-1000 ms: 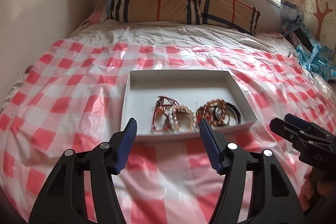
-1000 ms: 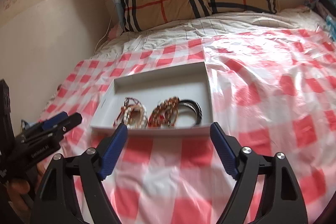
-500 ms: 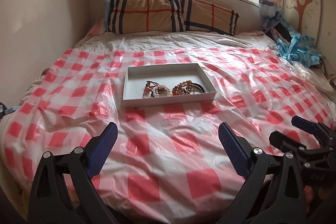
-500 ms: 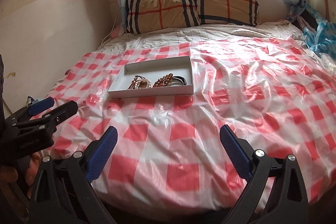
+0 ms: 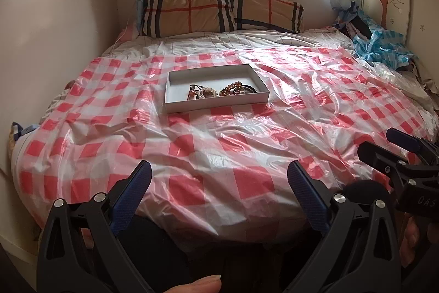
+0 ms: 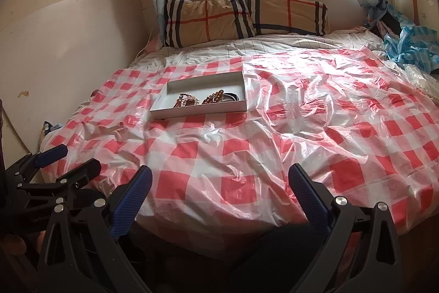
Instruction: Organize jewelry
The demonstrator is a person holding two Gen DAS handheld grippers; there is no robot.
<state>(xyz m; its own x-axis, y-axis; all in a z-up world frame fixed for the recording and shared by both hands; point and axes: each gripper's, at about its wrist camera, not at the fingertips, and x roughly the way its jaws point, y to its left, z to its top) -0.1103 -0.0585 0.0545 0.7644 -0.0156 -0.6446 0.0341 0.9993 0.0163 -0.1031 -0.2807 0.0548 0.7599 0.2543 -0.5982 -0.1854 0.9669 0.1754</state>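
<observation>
Both tongs, left point(image 5: 219, 184) and right point(image 6: 219, 187), gape wide and empty at the bed's foot. Beaded bracelets point(image 5: 216, 92) all sit in shallow white cardboard tray point(image 5: 175, 88) on red-checked plastic sheet point(image 5: 247, 155). Looks done; nothing loose visible.

A bed point(image 5: 247, 51) is lying under a red-and-white checked plastic sheet point(image 5: 219, 150), well ahead of the left claw point(image 5: 216, 183). A shallow white tray point(image 5: 175, 92) is resting on the sheet, far beyond the claw. A plaid pillow point(image 5: 192, 10) is leaning at the head, crumpled blue plastic point(image 5: 378, 48) lying far right.
</observation>
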